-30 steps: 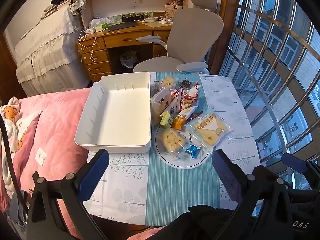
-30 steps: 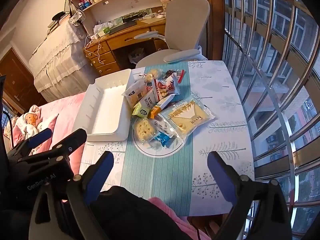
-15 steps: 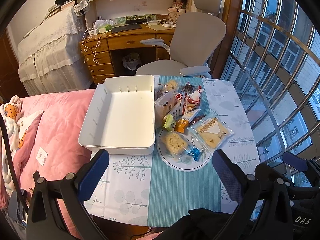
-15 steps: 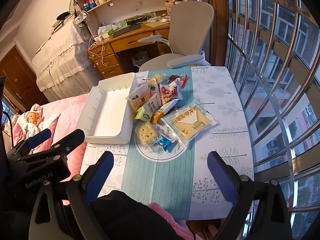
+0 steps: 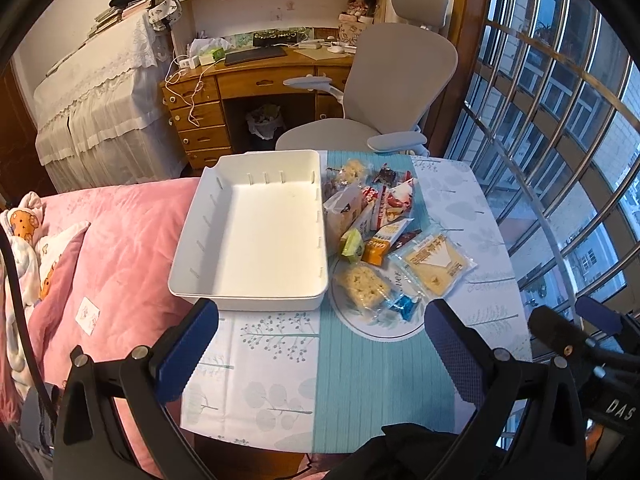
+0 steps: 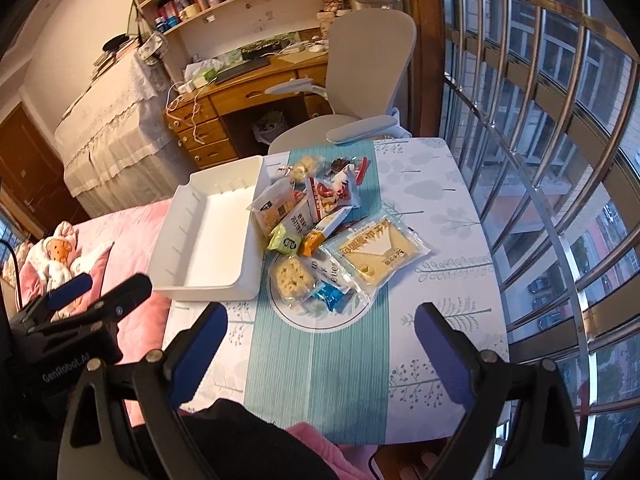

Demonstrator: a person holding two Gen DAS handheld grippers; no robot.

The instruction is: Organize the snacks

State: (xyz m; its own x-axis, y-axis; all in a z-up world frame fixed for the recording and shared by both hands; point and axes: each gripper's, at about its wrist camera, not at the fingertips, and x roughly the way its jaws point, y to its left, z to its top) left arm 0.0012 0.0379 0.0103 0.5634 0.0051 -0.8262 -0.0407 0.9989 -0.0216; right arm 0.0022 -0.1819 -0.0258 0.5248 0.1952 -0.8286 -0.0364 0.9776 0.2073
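Observation:
An empty white bin [image 5: 256, 236] [image 6: 208, 240] sits on the table's left side, overhanging toward the bed. To its right lies a heap of packaged snacks: a large clear cracker pack [image 5: 434, 262] [image 6: 378, 250], a rice-crisp square [image 5: 362, 282] [image 6: 292, 276], a blue candy [image 5: 402, 306], an orange bar [image 5: 382, 240], a green packet [image 5: 352, 242] and a red-white bag [image 5: 394, 200]. My left gripper [image 5: 320, 340] hovers open over the table's near edge, holding nothing. My right gripper [image 6: 320, 340] also stands open and empty, nearer than the snacks.
The table [image 5: 472, 208] wears a teal runner and leaf-print cloth. A grey office chair [image 5: 380, 92] stands at the far edge, a wooden desk [image 5: 248, 80] behind. A pink bed [image 5: 108, 248] borders the left; barred windows [image 5: 560, 120] curve along the right.
Both grippers have drawn back and risen slightly, so the table and snacks sit lower and farther in view. Both stay open; nothing on the table has moved.

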